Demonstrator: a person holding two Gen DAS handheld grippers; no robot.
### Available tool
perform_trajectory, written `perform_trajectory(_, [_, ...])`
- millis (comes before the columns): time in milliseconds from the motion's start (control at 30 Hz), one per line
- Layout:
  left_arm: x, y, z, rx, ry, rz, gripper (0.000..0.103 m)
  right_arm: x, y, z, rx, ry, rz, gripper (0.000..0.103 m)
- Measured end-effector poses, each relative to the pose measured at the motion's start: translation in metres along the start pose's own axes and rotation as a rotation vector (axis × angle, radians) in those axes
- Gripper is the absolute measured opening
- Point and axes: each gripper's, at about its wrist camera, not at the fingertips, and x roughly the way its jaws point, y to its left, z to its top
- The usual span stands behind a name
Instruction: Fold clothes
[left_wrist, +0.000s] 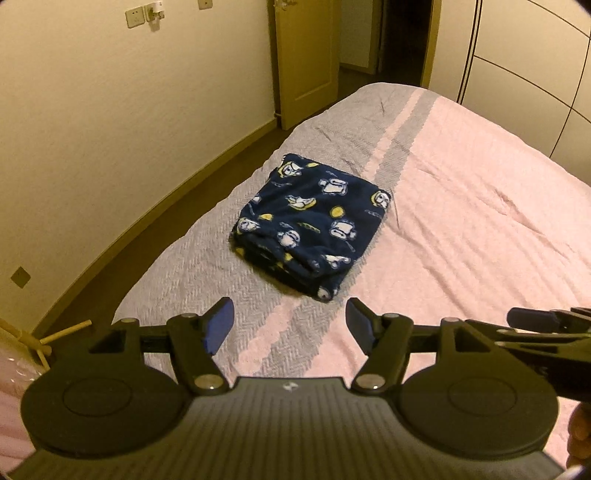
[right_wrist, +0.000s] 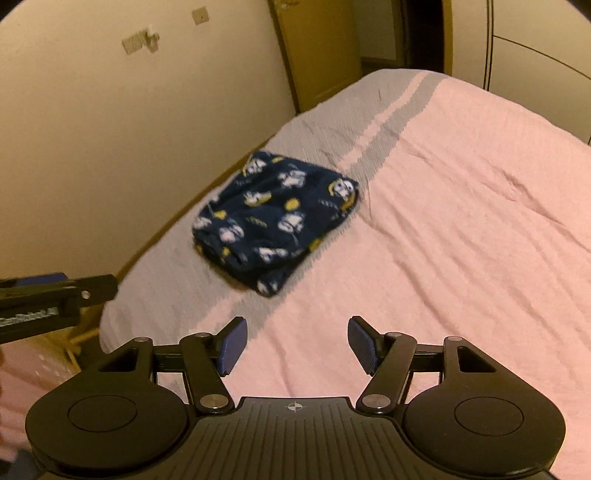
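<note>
Fleecy garment (left_wrist: 310, 225); woven bedspread (left_wrist: 461, 221)

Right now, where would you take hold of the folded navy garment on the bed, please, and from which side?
Probably the near, layered edge of the folded navy garment, approached from the gripper side, low along the bedspread. The stacked folds open toward the cameras there, so one finger could slip under. Both the left gripper and right gripper are open and empty.

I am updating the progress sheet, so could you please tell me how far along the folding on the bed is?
Done, by the look of it: the navy patterned garment lies on the bedspread as a compact, layered square. In hand: nothing; the left tongs and right tongs are both open and empty, short of the bundle. Left: no other clothing shows on the bed, so at most some tidying of the looser near edge.
</note>
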Motion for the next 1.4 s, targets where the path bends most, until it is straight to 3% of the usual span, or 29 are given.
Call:
perform_trajectory(400, [0.006, -0.014, -0.005, -0.025, 0.04, -0.006, 0.064, 0.001, -0.009, 0.003, -0.06, 0.053, -0.055, 0.064])
perform_trajectory(1400, [0.077, -0.04, 0.018, -0.154, 0.169, 0.047, 0.063, 0.069, -0.049, 0.063, -0.143, 0.135, -0.008, 0.064])
